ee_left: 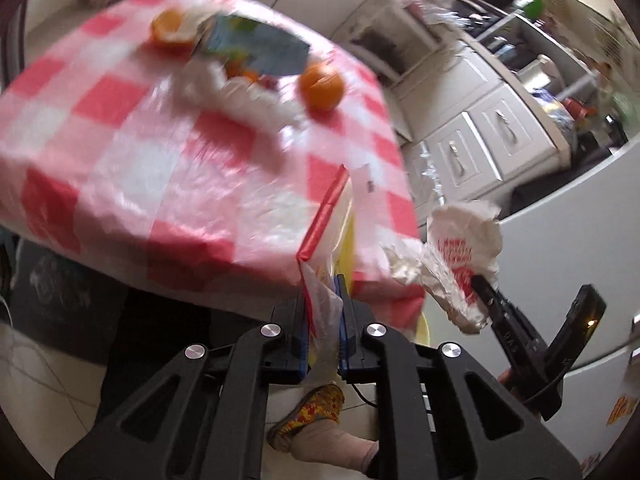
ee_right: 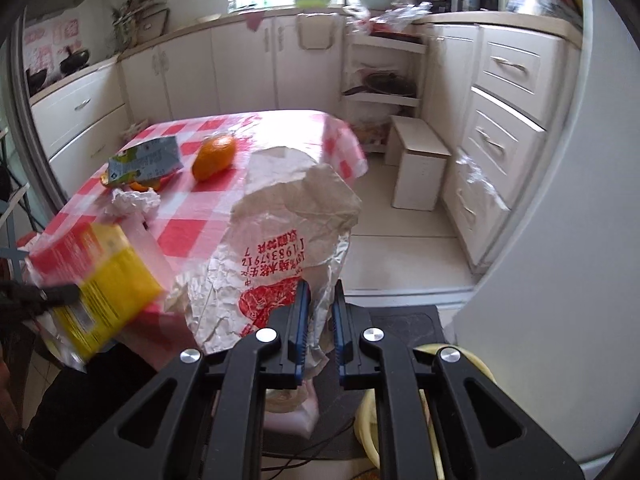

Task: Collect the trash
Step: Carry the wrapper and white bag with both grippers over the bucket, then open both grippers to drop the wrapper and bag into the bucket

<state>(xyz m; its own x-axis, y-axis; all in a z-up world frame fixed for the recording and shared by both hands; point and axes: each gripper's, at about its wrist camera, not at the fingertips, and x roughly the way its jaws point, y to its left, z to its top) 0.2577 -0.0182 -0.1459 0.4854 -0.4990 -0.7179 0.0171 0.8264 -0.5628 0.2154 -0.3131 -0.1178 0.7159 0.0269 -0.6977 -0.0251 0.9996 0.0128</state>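
Observation:
My left gripper (ee_left: 323, 292) is shut on a yellow and red plastic-wrapped package (ee_left: 328, 236), held edge-on just off the table's near edge; the right wrist view shows its yellow face (ee_right: 104, 280). My right gripper (ee_right: 321, 296) is shut on a crumpled white paper bag with red print (ee_right: 292, 220), which is also in the left wrist view (ee_left: 460, 256). On the red-checked tablecloth (ee_left: 132, 168) lie an orange (ee_left: 322, 86), orange peel (ee_left: 168, 30), a blue carton (ee_left: 256, 46) and crumpled white tissue (ee_left: 228, 94).
A pale yellow basin (ee_right: 474, 364) sits on the floor under the right gripper, beside a dark mat (ee_right: 404, 318). A white stool (ee_right: 420, 168) and drawer cabinets (ee_right: 508, 120) stand to the right. A person's foot in a patterned slipper (ee_left: 316, 410) is below.

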